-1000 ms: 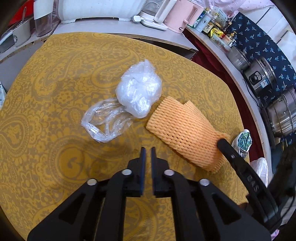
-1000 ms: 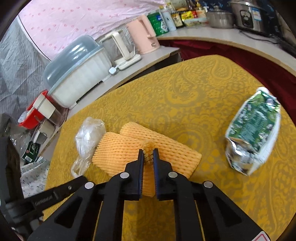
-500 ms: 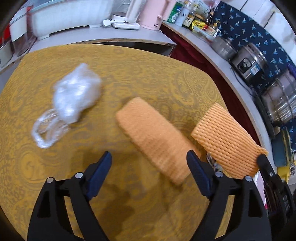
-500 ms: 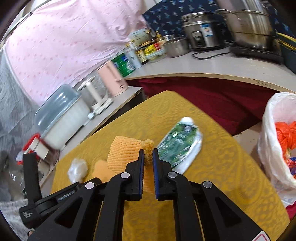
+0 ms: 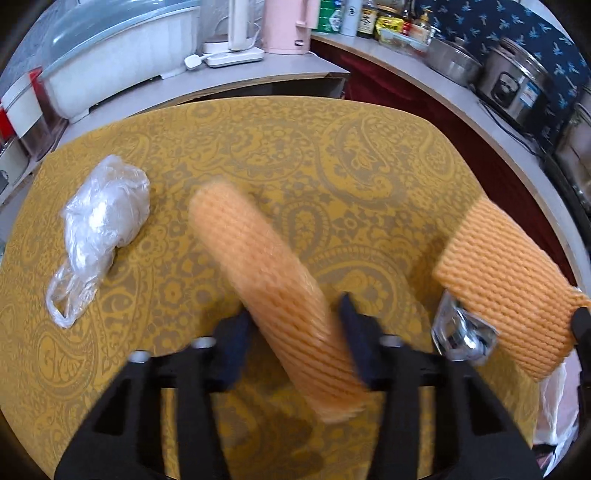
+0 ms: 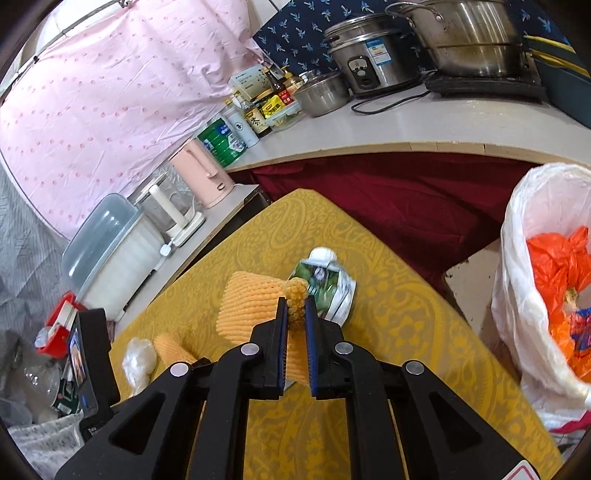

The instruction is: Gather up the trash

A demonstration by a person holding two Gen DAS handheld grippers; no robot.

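Note:
Two orange foam nets are in play. My right gripper (image 6: 295, 321) is shut on one foam net (image 6: 255, 302) and holds it lifted above the yellow table (image 6: 388, 332); this net also shows in the left wrist view (image 5: 509, 291). My left gripper (image 5: 295, 339) is open, its jaws on either side of the other foam net (image 5: 266, 273), which lies on the table. A crumpled clear plastic bag (image 5: 99, 221) lies to the left. A green-and-silver snack pouch (image 6: 328, 288) lies beyond the held net. A white-lined trash bin (image 6: 546, 288) with orange waste stands at the right.
A counter behind the table (image 5: 258, 77) carries a pink kettle (image 5: 288, 22), a covered dish rack (image 5: 110, 55), bottles and a rice cooker (image 6: 373, 55). A dark red cloth (image 6: 388, 192) hangs between counter and table.
My left gripper opened wide and moved in around the foam net on the table. My right gripper lifted its foam net and swung right toward the bin.

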